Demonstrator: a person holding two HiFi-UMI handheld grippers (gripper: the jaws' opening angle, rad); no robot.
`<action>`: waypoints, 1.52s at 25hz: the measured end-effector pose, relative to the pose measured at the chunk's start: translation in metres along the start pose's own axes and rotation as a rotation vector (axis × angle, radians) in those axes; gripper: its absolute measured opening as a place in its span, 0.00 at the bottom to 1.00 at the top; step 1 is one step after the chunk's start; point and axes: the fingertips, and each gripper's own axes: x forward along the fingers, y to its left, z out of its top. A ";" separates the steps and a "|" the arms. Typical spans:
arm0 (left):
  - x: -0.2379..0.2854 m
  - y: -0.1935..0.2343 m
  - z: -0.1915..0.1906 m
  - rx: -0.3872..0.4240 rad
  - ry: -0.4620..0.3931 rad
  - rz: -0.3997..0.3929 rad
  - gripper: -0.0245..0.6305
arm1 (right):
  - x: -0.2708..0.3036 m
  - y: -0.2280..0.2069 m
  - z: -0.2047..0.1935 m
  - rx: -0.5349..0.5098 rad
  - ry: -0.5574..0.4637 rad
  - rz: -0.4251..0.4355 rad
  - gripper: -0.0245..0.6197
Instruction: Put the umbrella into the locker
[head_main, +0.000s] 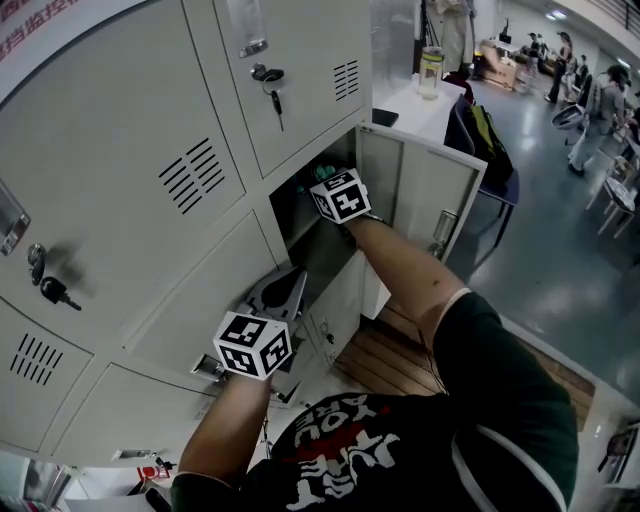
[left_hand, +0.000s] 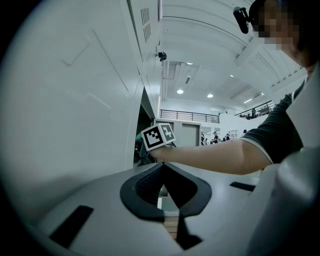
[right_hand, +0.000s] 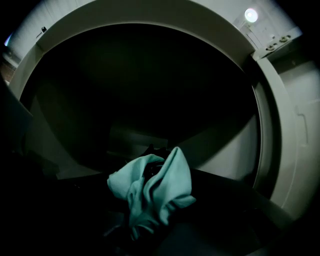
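The teal folded umbrella (right_hand: 152, 187) sticks up between the dark jaws of my right gripper (right_hand: 150, 202), which is shut on it inside the dark locker compartment (right_hand: 140, 90). In the head view the right gripper (head_main: 328, 192) reaches into the open locker (head_main: 325, 255), and a bit of the teal umbrella (head_main: 303, 182) shows at the opening. The locker's door (head_main: 425, 200) stands swung open to the right. My left gripper (head_main: 283, 290) sits lower, in front of the locker below. In its own view the left gripper (left_hand: 162, 172) has its pads meeting with nothing held.
Closed grey lockers fill the left, with keys hanging in two locks (head_main: 272, 85) (head_main: 50, 290). A chair with a backpack (head_main: 485, 140) stands right of the open door. A bottle (head_main: 431, 72) is on a white table behind. People stand far at the back right.
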 end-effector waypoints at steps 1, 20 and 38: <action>0.000 0.000 0.001 -0.001 -0.002 0.001 0.05 | 0.002 -0.002 -0.001 -0.003 0.006 -0.003 0.37; -0.001 0.002 -0.005 -0.023 0.004 0.004 0.05 | 0.039 -0.008 -0.002 -0.009 0.049 -0.021 0.37; -0.004 -0.001 -0.007 -0.028 0.005 -0.002 0.05 | 0.035 -0.005 0.001 -0.089 0.047 -0.013 0.59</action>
